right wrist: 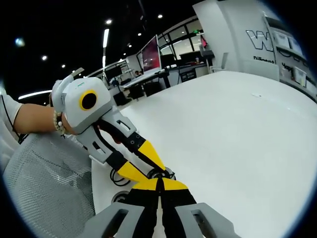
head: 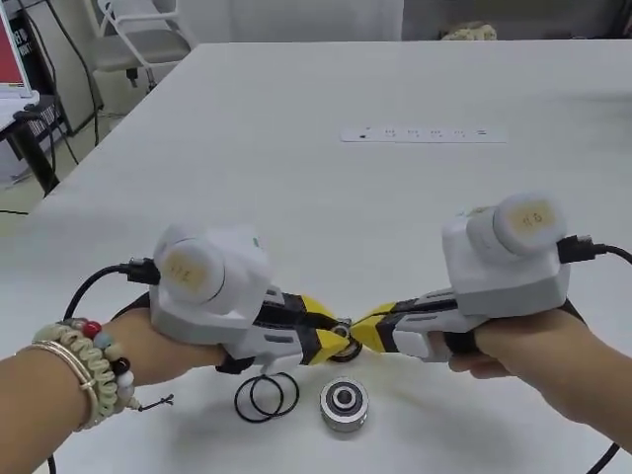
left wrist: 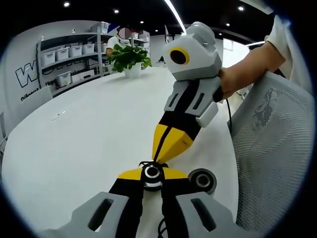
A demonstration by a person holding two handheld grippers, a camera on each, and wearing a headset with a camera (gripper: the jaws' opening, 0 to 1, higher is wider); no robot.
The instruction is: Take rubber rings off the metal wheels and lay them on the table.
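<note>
A small metal wheel (head: 345, 343) with a black rubber ring around it hangs just above the white table (head: 326, 197). My left gripper (head: 334, 341) is shut on this wheel (left wrist: 152, 173) from the left. My right gripper (head: 363, 332) meets it tip to tip from the right, its jaws pinched together at the wheel's rim, apparently on the ring. In the right gripper view the right gripper (right wrist: 159, 182) touches the left gripper's yellow tips (right wrist: 148, 174). A bare metal wheel (head: 344, 403) and two loose black rubber rings (head: 265, 395) lie on the table below.
A white power strip (head: 423, 134) lies flat in the middle of the table. A chair (head: 138, 39) stands beyond the far left corner, and a mesh chair back (left wrist: 277, 148) is close behind the hands. A cable (head: 94, 286) trails from the left gripper.
</note>
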